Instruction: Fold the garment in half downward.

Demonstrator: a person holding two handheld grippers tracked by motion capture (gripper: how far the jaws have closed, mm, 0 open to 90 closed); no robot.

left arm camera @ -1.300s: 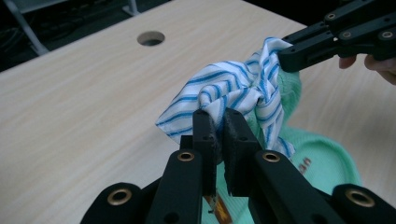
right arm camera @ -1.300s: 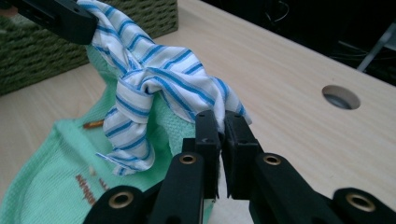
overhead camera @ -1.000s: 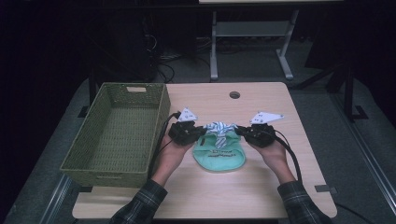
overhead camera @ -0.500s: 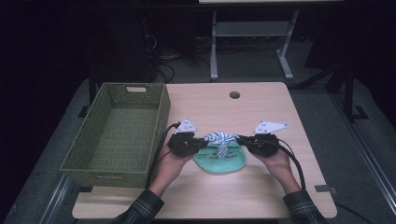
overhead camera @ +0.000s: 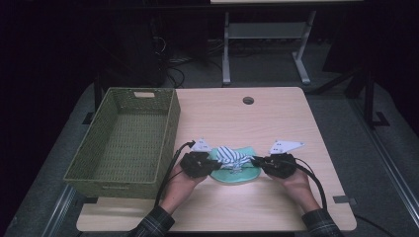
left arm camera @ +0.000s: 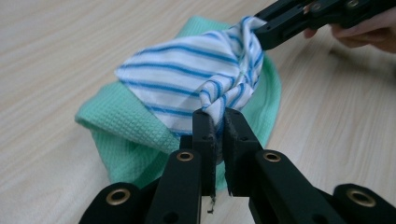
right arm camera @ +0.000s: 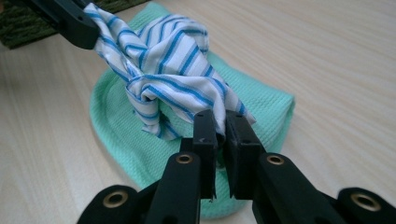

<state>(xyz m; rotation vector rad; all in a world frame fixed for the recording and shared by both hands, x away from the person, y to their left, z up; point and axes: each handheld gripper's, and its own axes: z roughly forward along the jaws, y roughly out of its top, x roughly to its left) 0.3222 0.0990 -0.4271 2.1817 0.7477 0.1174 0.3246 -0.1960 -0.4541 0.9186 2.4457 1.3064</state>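
Observation:
A white cloth with blue stripes [overhead camera: 231,156] is bunched above a green waffle-weave cloth [overhead camera: 236,175] lying flat near the table's front middle. My left gripper [overhead camera: 213,163] is shut on the striped cloth's left edge, and my right gripper [overhead camera: 255,161] is shut on its right edge. In the left gripper view the striped cloth [left arm camera: 196,81] stretches from my left gripper [left arm camera: 218,123] across the green cloth [left arm camera: 123,135] to the other gripper at the top right. In the right gripper view my right gripper [right arm camera: 222,126] pinches the striped cloth [right arm camera: 168,65] over the green cloth [right arm camera: 140,149].
A green woven basket [overhead camera: 76,170], nothing inside it, stands at the table's left side close to my left hand. A round cable hole [overhead camera: 248,100] sits at the back of the wooden table [overhead camera: 296,123]. Metal desk legs stand on the floor behind.
Both grippers have moved toward the table's front edge with the striped cloth held between them. The green cloth now lies closer to the front.

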